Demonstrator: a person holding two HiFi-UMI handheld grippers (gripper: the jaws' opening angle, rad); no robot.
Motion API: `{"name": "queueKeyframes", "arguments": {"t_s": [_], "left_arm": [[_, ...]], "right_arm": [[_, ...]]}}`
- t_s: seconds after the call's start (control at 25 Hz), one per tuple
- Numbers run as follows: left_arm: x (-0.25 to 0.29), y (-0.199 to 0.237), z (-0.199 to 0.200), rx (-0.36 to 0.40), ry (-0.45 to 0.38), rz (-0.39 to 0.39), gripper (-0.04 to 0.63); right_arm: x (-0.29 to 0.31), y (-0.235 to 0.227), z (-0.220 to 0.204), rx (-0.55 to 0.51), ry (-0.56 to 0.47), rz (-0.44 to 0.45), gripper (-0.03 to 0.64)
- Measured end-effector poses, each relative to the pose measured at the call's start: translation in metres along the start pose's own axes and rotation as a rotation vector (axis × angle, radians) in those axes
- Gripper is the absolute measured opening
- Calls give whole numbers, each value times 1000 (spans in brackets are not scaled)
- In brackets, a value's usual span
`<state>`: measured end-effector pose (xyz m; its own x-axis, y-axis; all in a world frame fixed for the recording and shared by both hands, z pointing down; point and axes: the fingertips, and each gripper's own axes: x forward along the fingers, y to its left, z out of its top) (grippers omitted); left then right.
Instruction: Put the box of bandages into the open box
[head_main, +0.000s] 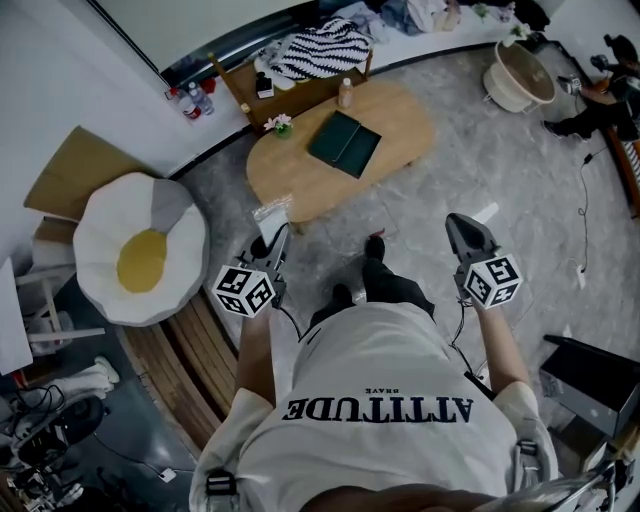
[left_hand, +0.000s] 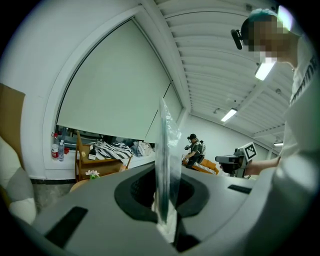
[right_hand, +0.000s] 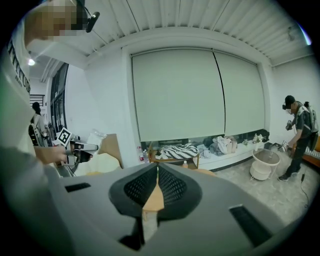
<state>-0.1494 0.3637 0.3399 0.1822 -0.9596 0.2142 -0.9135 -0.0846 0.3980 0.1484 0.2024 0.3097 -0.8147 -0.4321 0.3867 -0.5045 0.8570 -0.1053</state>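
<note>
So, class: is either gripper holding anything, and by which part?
The left gripper pinches a clear plastic packet by its lower edge. The right gripper holds nothing, its jaws together.

Shirt (head_main: 380, 400) — large black capitals "ATTITUDE" across the white front, upside down in the head view; a much smaller word sits just beside them, too small to read with certainty. Left cube (head_main: 245, 290) and right cube (head_main: 492, 280) — black-and-white square code markers on the visible faces.
</note>
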Motion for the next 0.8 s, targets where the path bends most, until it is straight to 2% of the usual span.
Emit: {"name": "queueKeyframes", "arguments": {"t_s": [0.4, 0.8], "left_arm": [[39, 5, 7, 3, 35, 65, 40], [119, 8, 31, -3, 64, 117, 40]], "right_arm": [[46, -51, 13, 19, -15, 65, 23], [105, -126, 38, 32, 11, 140, 23]]}}
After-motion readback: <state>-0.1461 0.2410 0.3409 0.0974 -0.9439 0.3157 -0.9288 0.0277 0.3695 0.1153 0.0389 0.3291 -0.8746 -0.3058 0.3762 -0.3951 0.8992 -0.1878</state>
